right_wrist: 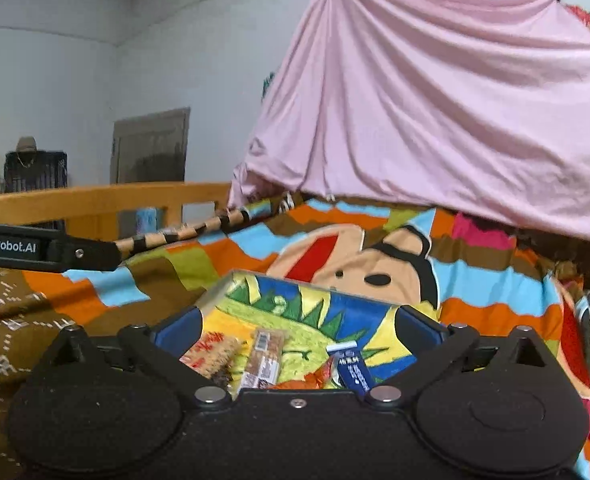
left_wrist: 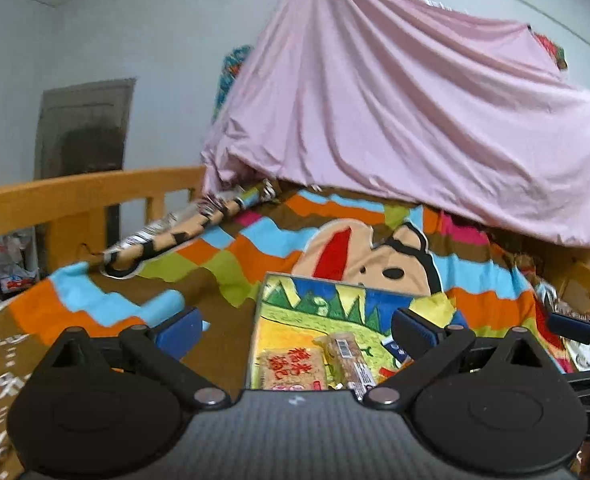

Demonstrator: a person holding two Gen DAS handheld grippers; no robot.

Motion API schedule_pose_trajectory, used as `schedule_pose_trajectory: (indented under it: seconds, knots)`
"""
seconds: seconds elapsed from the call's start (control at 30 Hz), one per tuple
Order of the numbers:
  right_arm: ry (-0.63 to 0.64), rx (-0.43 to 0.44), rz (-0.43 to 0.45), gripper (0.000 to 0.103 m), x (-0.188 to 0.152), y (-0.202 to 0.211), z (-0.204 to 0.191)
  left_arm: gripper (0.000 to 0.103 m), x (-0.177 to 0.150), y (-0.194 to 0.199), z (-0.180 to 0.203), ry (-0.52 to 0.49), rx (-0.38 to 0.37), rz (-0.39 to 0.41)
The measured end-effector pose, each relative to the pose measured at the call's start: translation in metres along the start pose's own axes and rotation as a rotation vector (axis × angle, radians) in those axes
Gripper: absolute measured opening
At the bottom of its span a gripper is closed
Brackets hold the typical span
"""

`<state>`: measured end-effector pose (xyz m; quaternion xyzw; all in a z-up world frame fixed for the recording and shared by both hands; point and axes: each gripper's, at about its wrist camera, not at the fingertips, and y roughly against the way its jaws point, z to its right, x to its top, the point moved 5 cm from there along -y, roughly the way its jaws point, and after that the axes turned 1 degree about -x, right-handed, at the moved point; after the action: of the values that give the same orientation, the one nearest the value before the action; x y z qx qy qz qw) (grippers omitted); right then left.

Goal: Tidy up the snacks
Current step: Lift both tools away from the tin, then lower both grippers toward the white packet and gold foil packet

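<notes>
- Snacks lie in a shallow rectangular tray (right_wrist: 231,280) lined with a bright cartoon landscape print, set on a striped multicoloured cartoon blanket (right_wrist: 495,292): a square beige rice-cracker pack with red characters (left_wrist: 293,368), a long clear-wrapped brown bar (left_wrist: 349,360), and a small dark-blue wrapped packet (right_wrist: 353,370).
- Left gripper (left_wrist: 295,328) — blue-padded fingers spread wide, empty — has the cracker pack and bar between its fingers, low in view.
- Right gripper (right_wrist: 297,326) — equally wide, holding nothing — frames all three snacks, untouched.
</notes>
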<state>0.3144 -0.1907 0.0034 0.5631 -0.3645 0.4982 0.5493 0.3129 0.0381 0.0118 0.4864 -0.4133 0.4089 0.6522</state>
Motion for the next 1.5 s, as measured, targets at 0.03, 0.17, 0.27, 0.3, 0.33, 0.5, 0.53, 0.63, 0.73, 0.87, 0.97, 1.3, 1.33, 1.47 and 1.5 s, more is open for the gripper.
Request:
schedule_pose_trajectory:
  seconds: [0.03, 0.17, 0.27, 0.3, 0.33, 0.5, 0.53, 0.63, 0.73, 0.87, 0.97, 1.3, 1.33, 1.47, 1.5]
  knots:
    - [-0.003, 0.005, 0.011, 0.102, 0.002, 0.009, 0.0, 0.103, 0.0, 0.007, -0.001, 0.004, 0.007, 0.011]
    - [-0.013, 0.012, 0.032, 0.102, 0.004, 0.039, -0.001, 0.103, -0.005, 0.041, -0.005, 0.014, 0.04, 0.046]
    - [-0.023, 0.018, 0.025, 0.102, 0.001, 0.061, -0.002, 0.103, -0.013, 0.065, -0.003, 0.012, 0.059, 0.05]
    - [-0.026, 0.02, 0.018, 0.102, -0.001, 0.069, -0.003, 0.103, -0.017, 0.072, -0.002, 0.01, 0.062, 0.045]
    - [-0.03, 0.02, 0.01, 0.102, -0.003, 0.076, -0.003, 0.103, -0.022, 0.08, 0.0, 0.005, 0.065, 0.034]
    - [-0.022, 0.014, -0.021, 0.102, -0.016, 0.112, -0.009, 0.103, -0.042, 0.105, 0.011, -0.035, 0.053, -0.018]
    - [-0.023, 0.012, -0.025, 0.102, -0.018, 0.12, -0.009, 0.103, -0.045, 0.111, 0.014, -0.043, 0.052, -0.02]
    - [-0.026, -0.01, -0.048, 0.102, -0.025, 0.137, -0.01, 0.103, -0.052, 0.124, 0.019, -0.05, 0.047, -0.032]
    - [-0.027, -0.028, -0.079, 0.102, -0.034, 0.152, -0.01, 0.103, -0.062, 0.134, 0.022, -0.06, 0.06, -0.058]
    - [-0.013, -0.044, -0.106, 0.102, -0.041, 0.167, -0.008, 0.103, -0.072, 0.145, 0.025, -0.07, 0.079, -0.089]
    - [-0.032, -0.051, -0.127, 0.102, -0.044, 0.176, -0.005, 0.103, -0.074, 0.152, 0.028, -0.078, 0.083, -0.094]
    - [-0.053, -0.063, -0.184, 0.102, -0.052, 0.19, -0.002, 0.103, -0.085, 0.163, 0.041, -0.11, 0.073, -0.129]
    - [-0.054, -0.064, -0.192, 0.102, -0.054, 0.191, -0.002, 0.103, -0.086, 0.164, 0.043, -0.107, 0.067, -0.137]
    - [-0.044, -0.075, -0.237, 0.102, -0.059, 0.19, -0.003, 0.103, -0.092, 0.165, 0.048, -0.12, 0.056, -0.171]
    - [-0.039, -0.08, -0.25, 0.102, -0.061, 0.189, -0.004, 0.103, -0.093, 0.165, 0.049, -0.127, 0.059, -0.173]
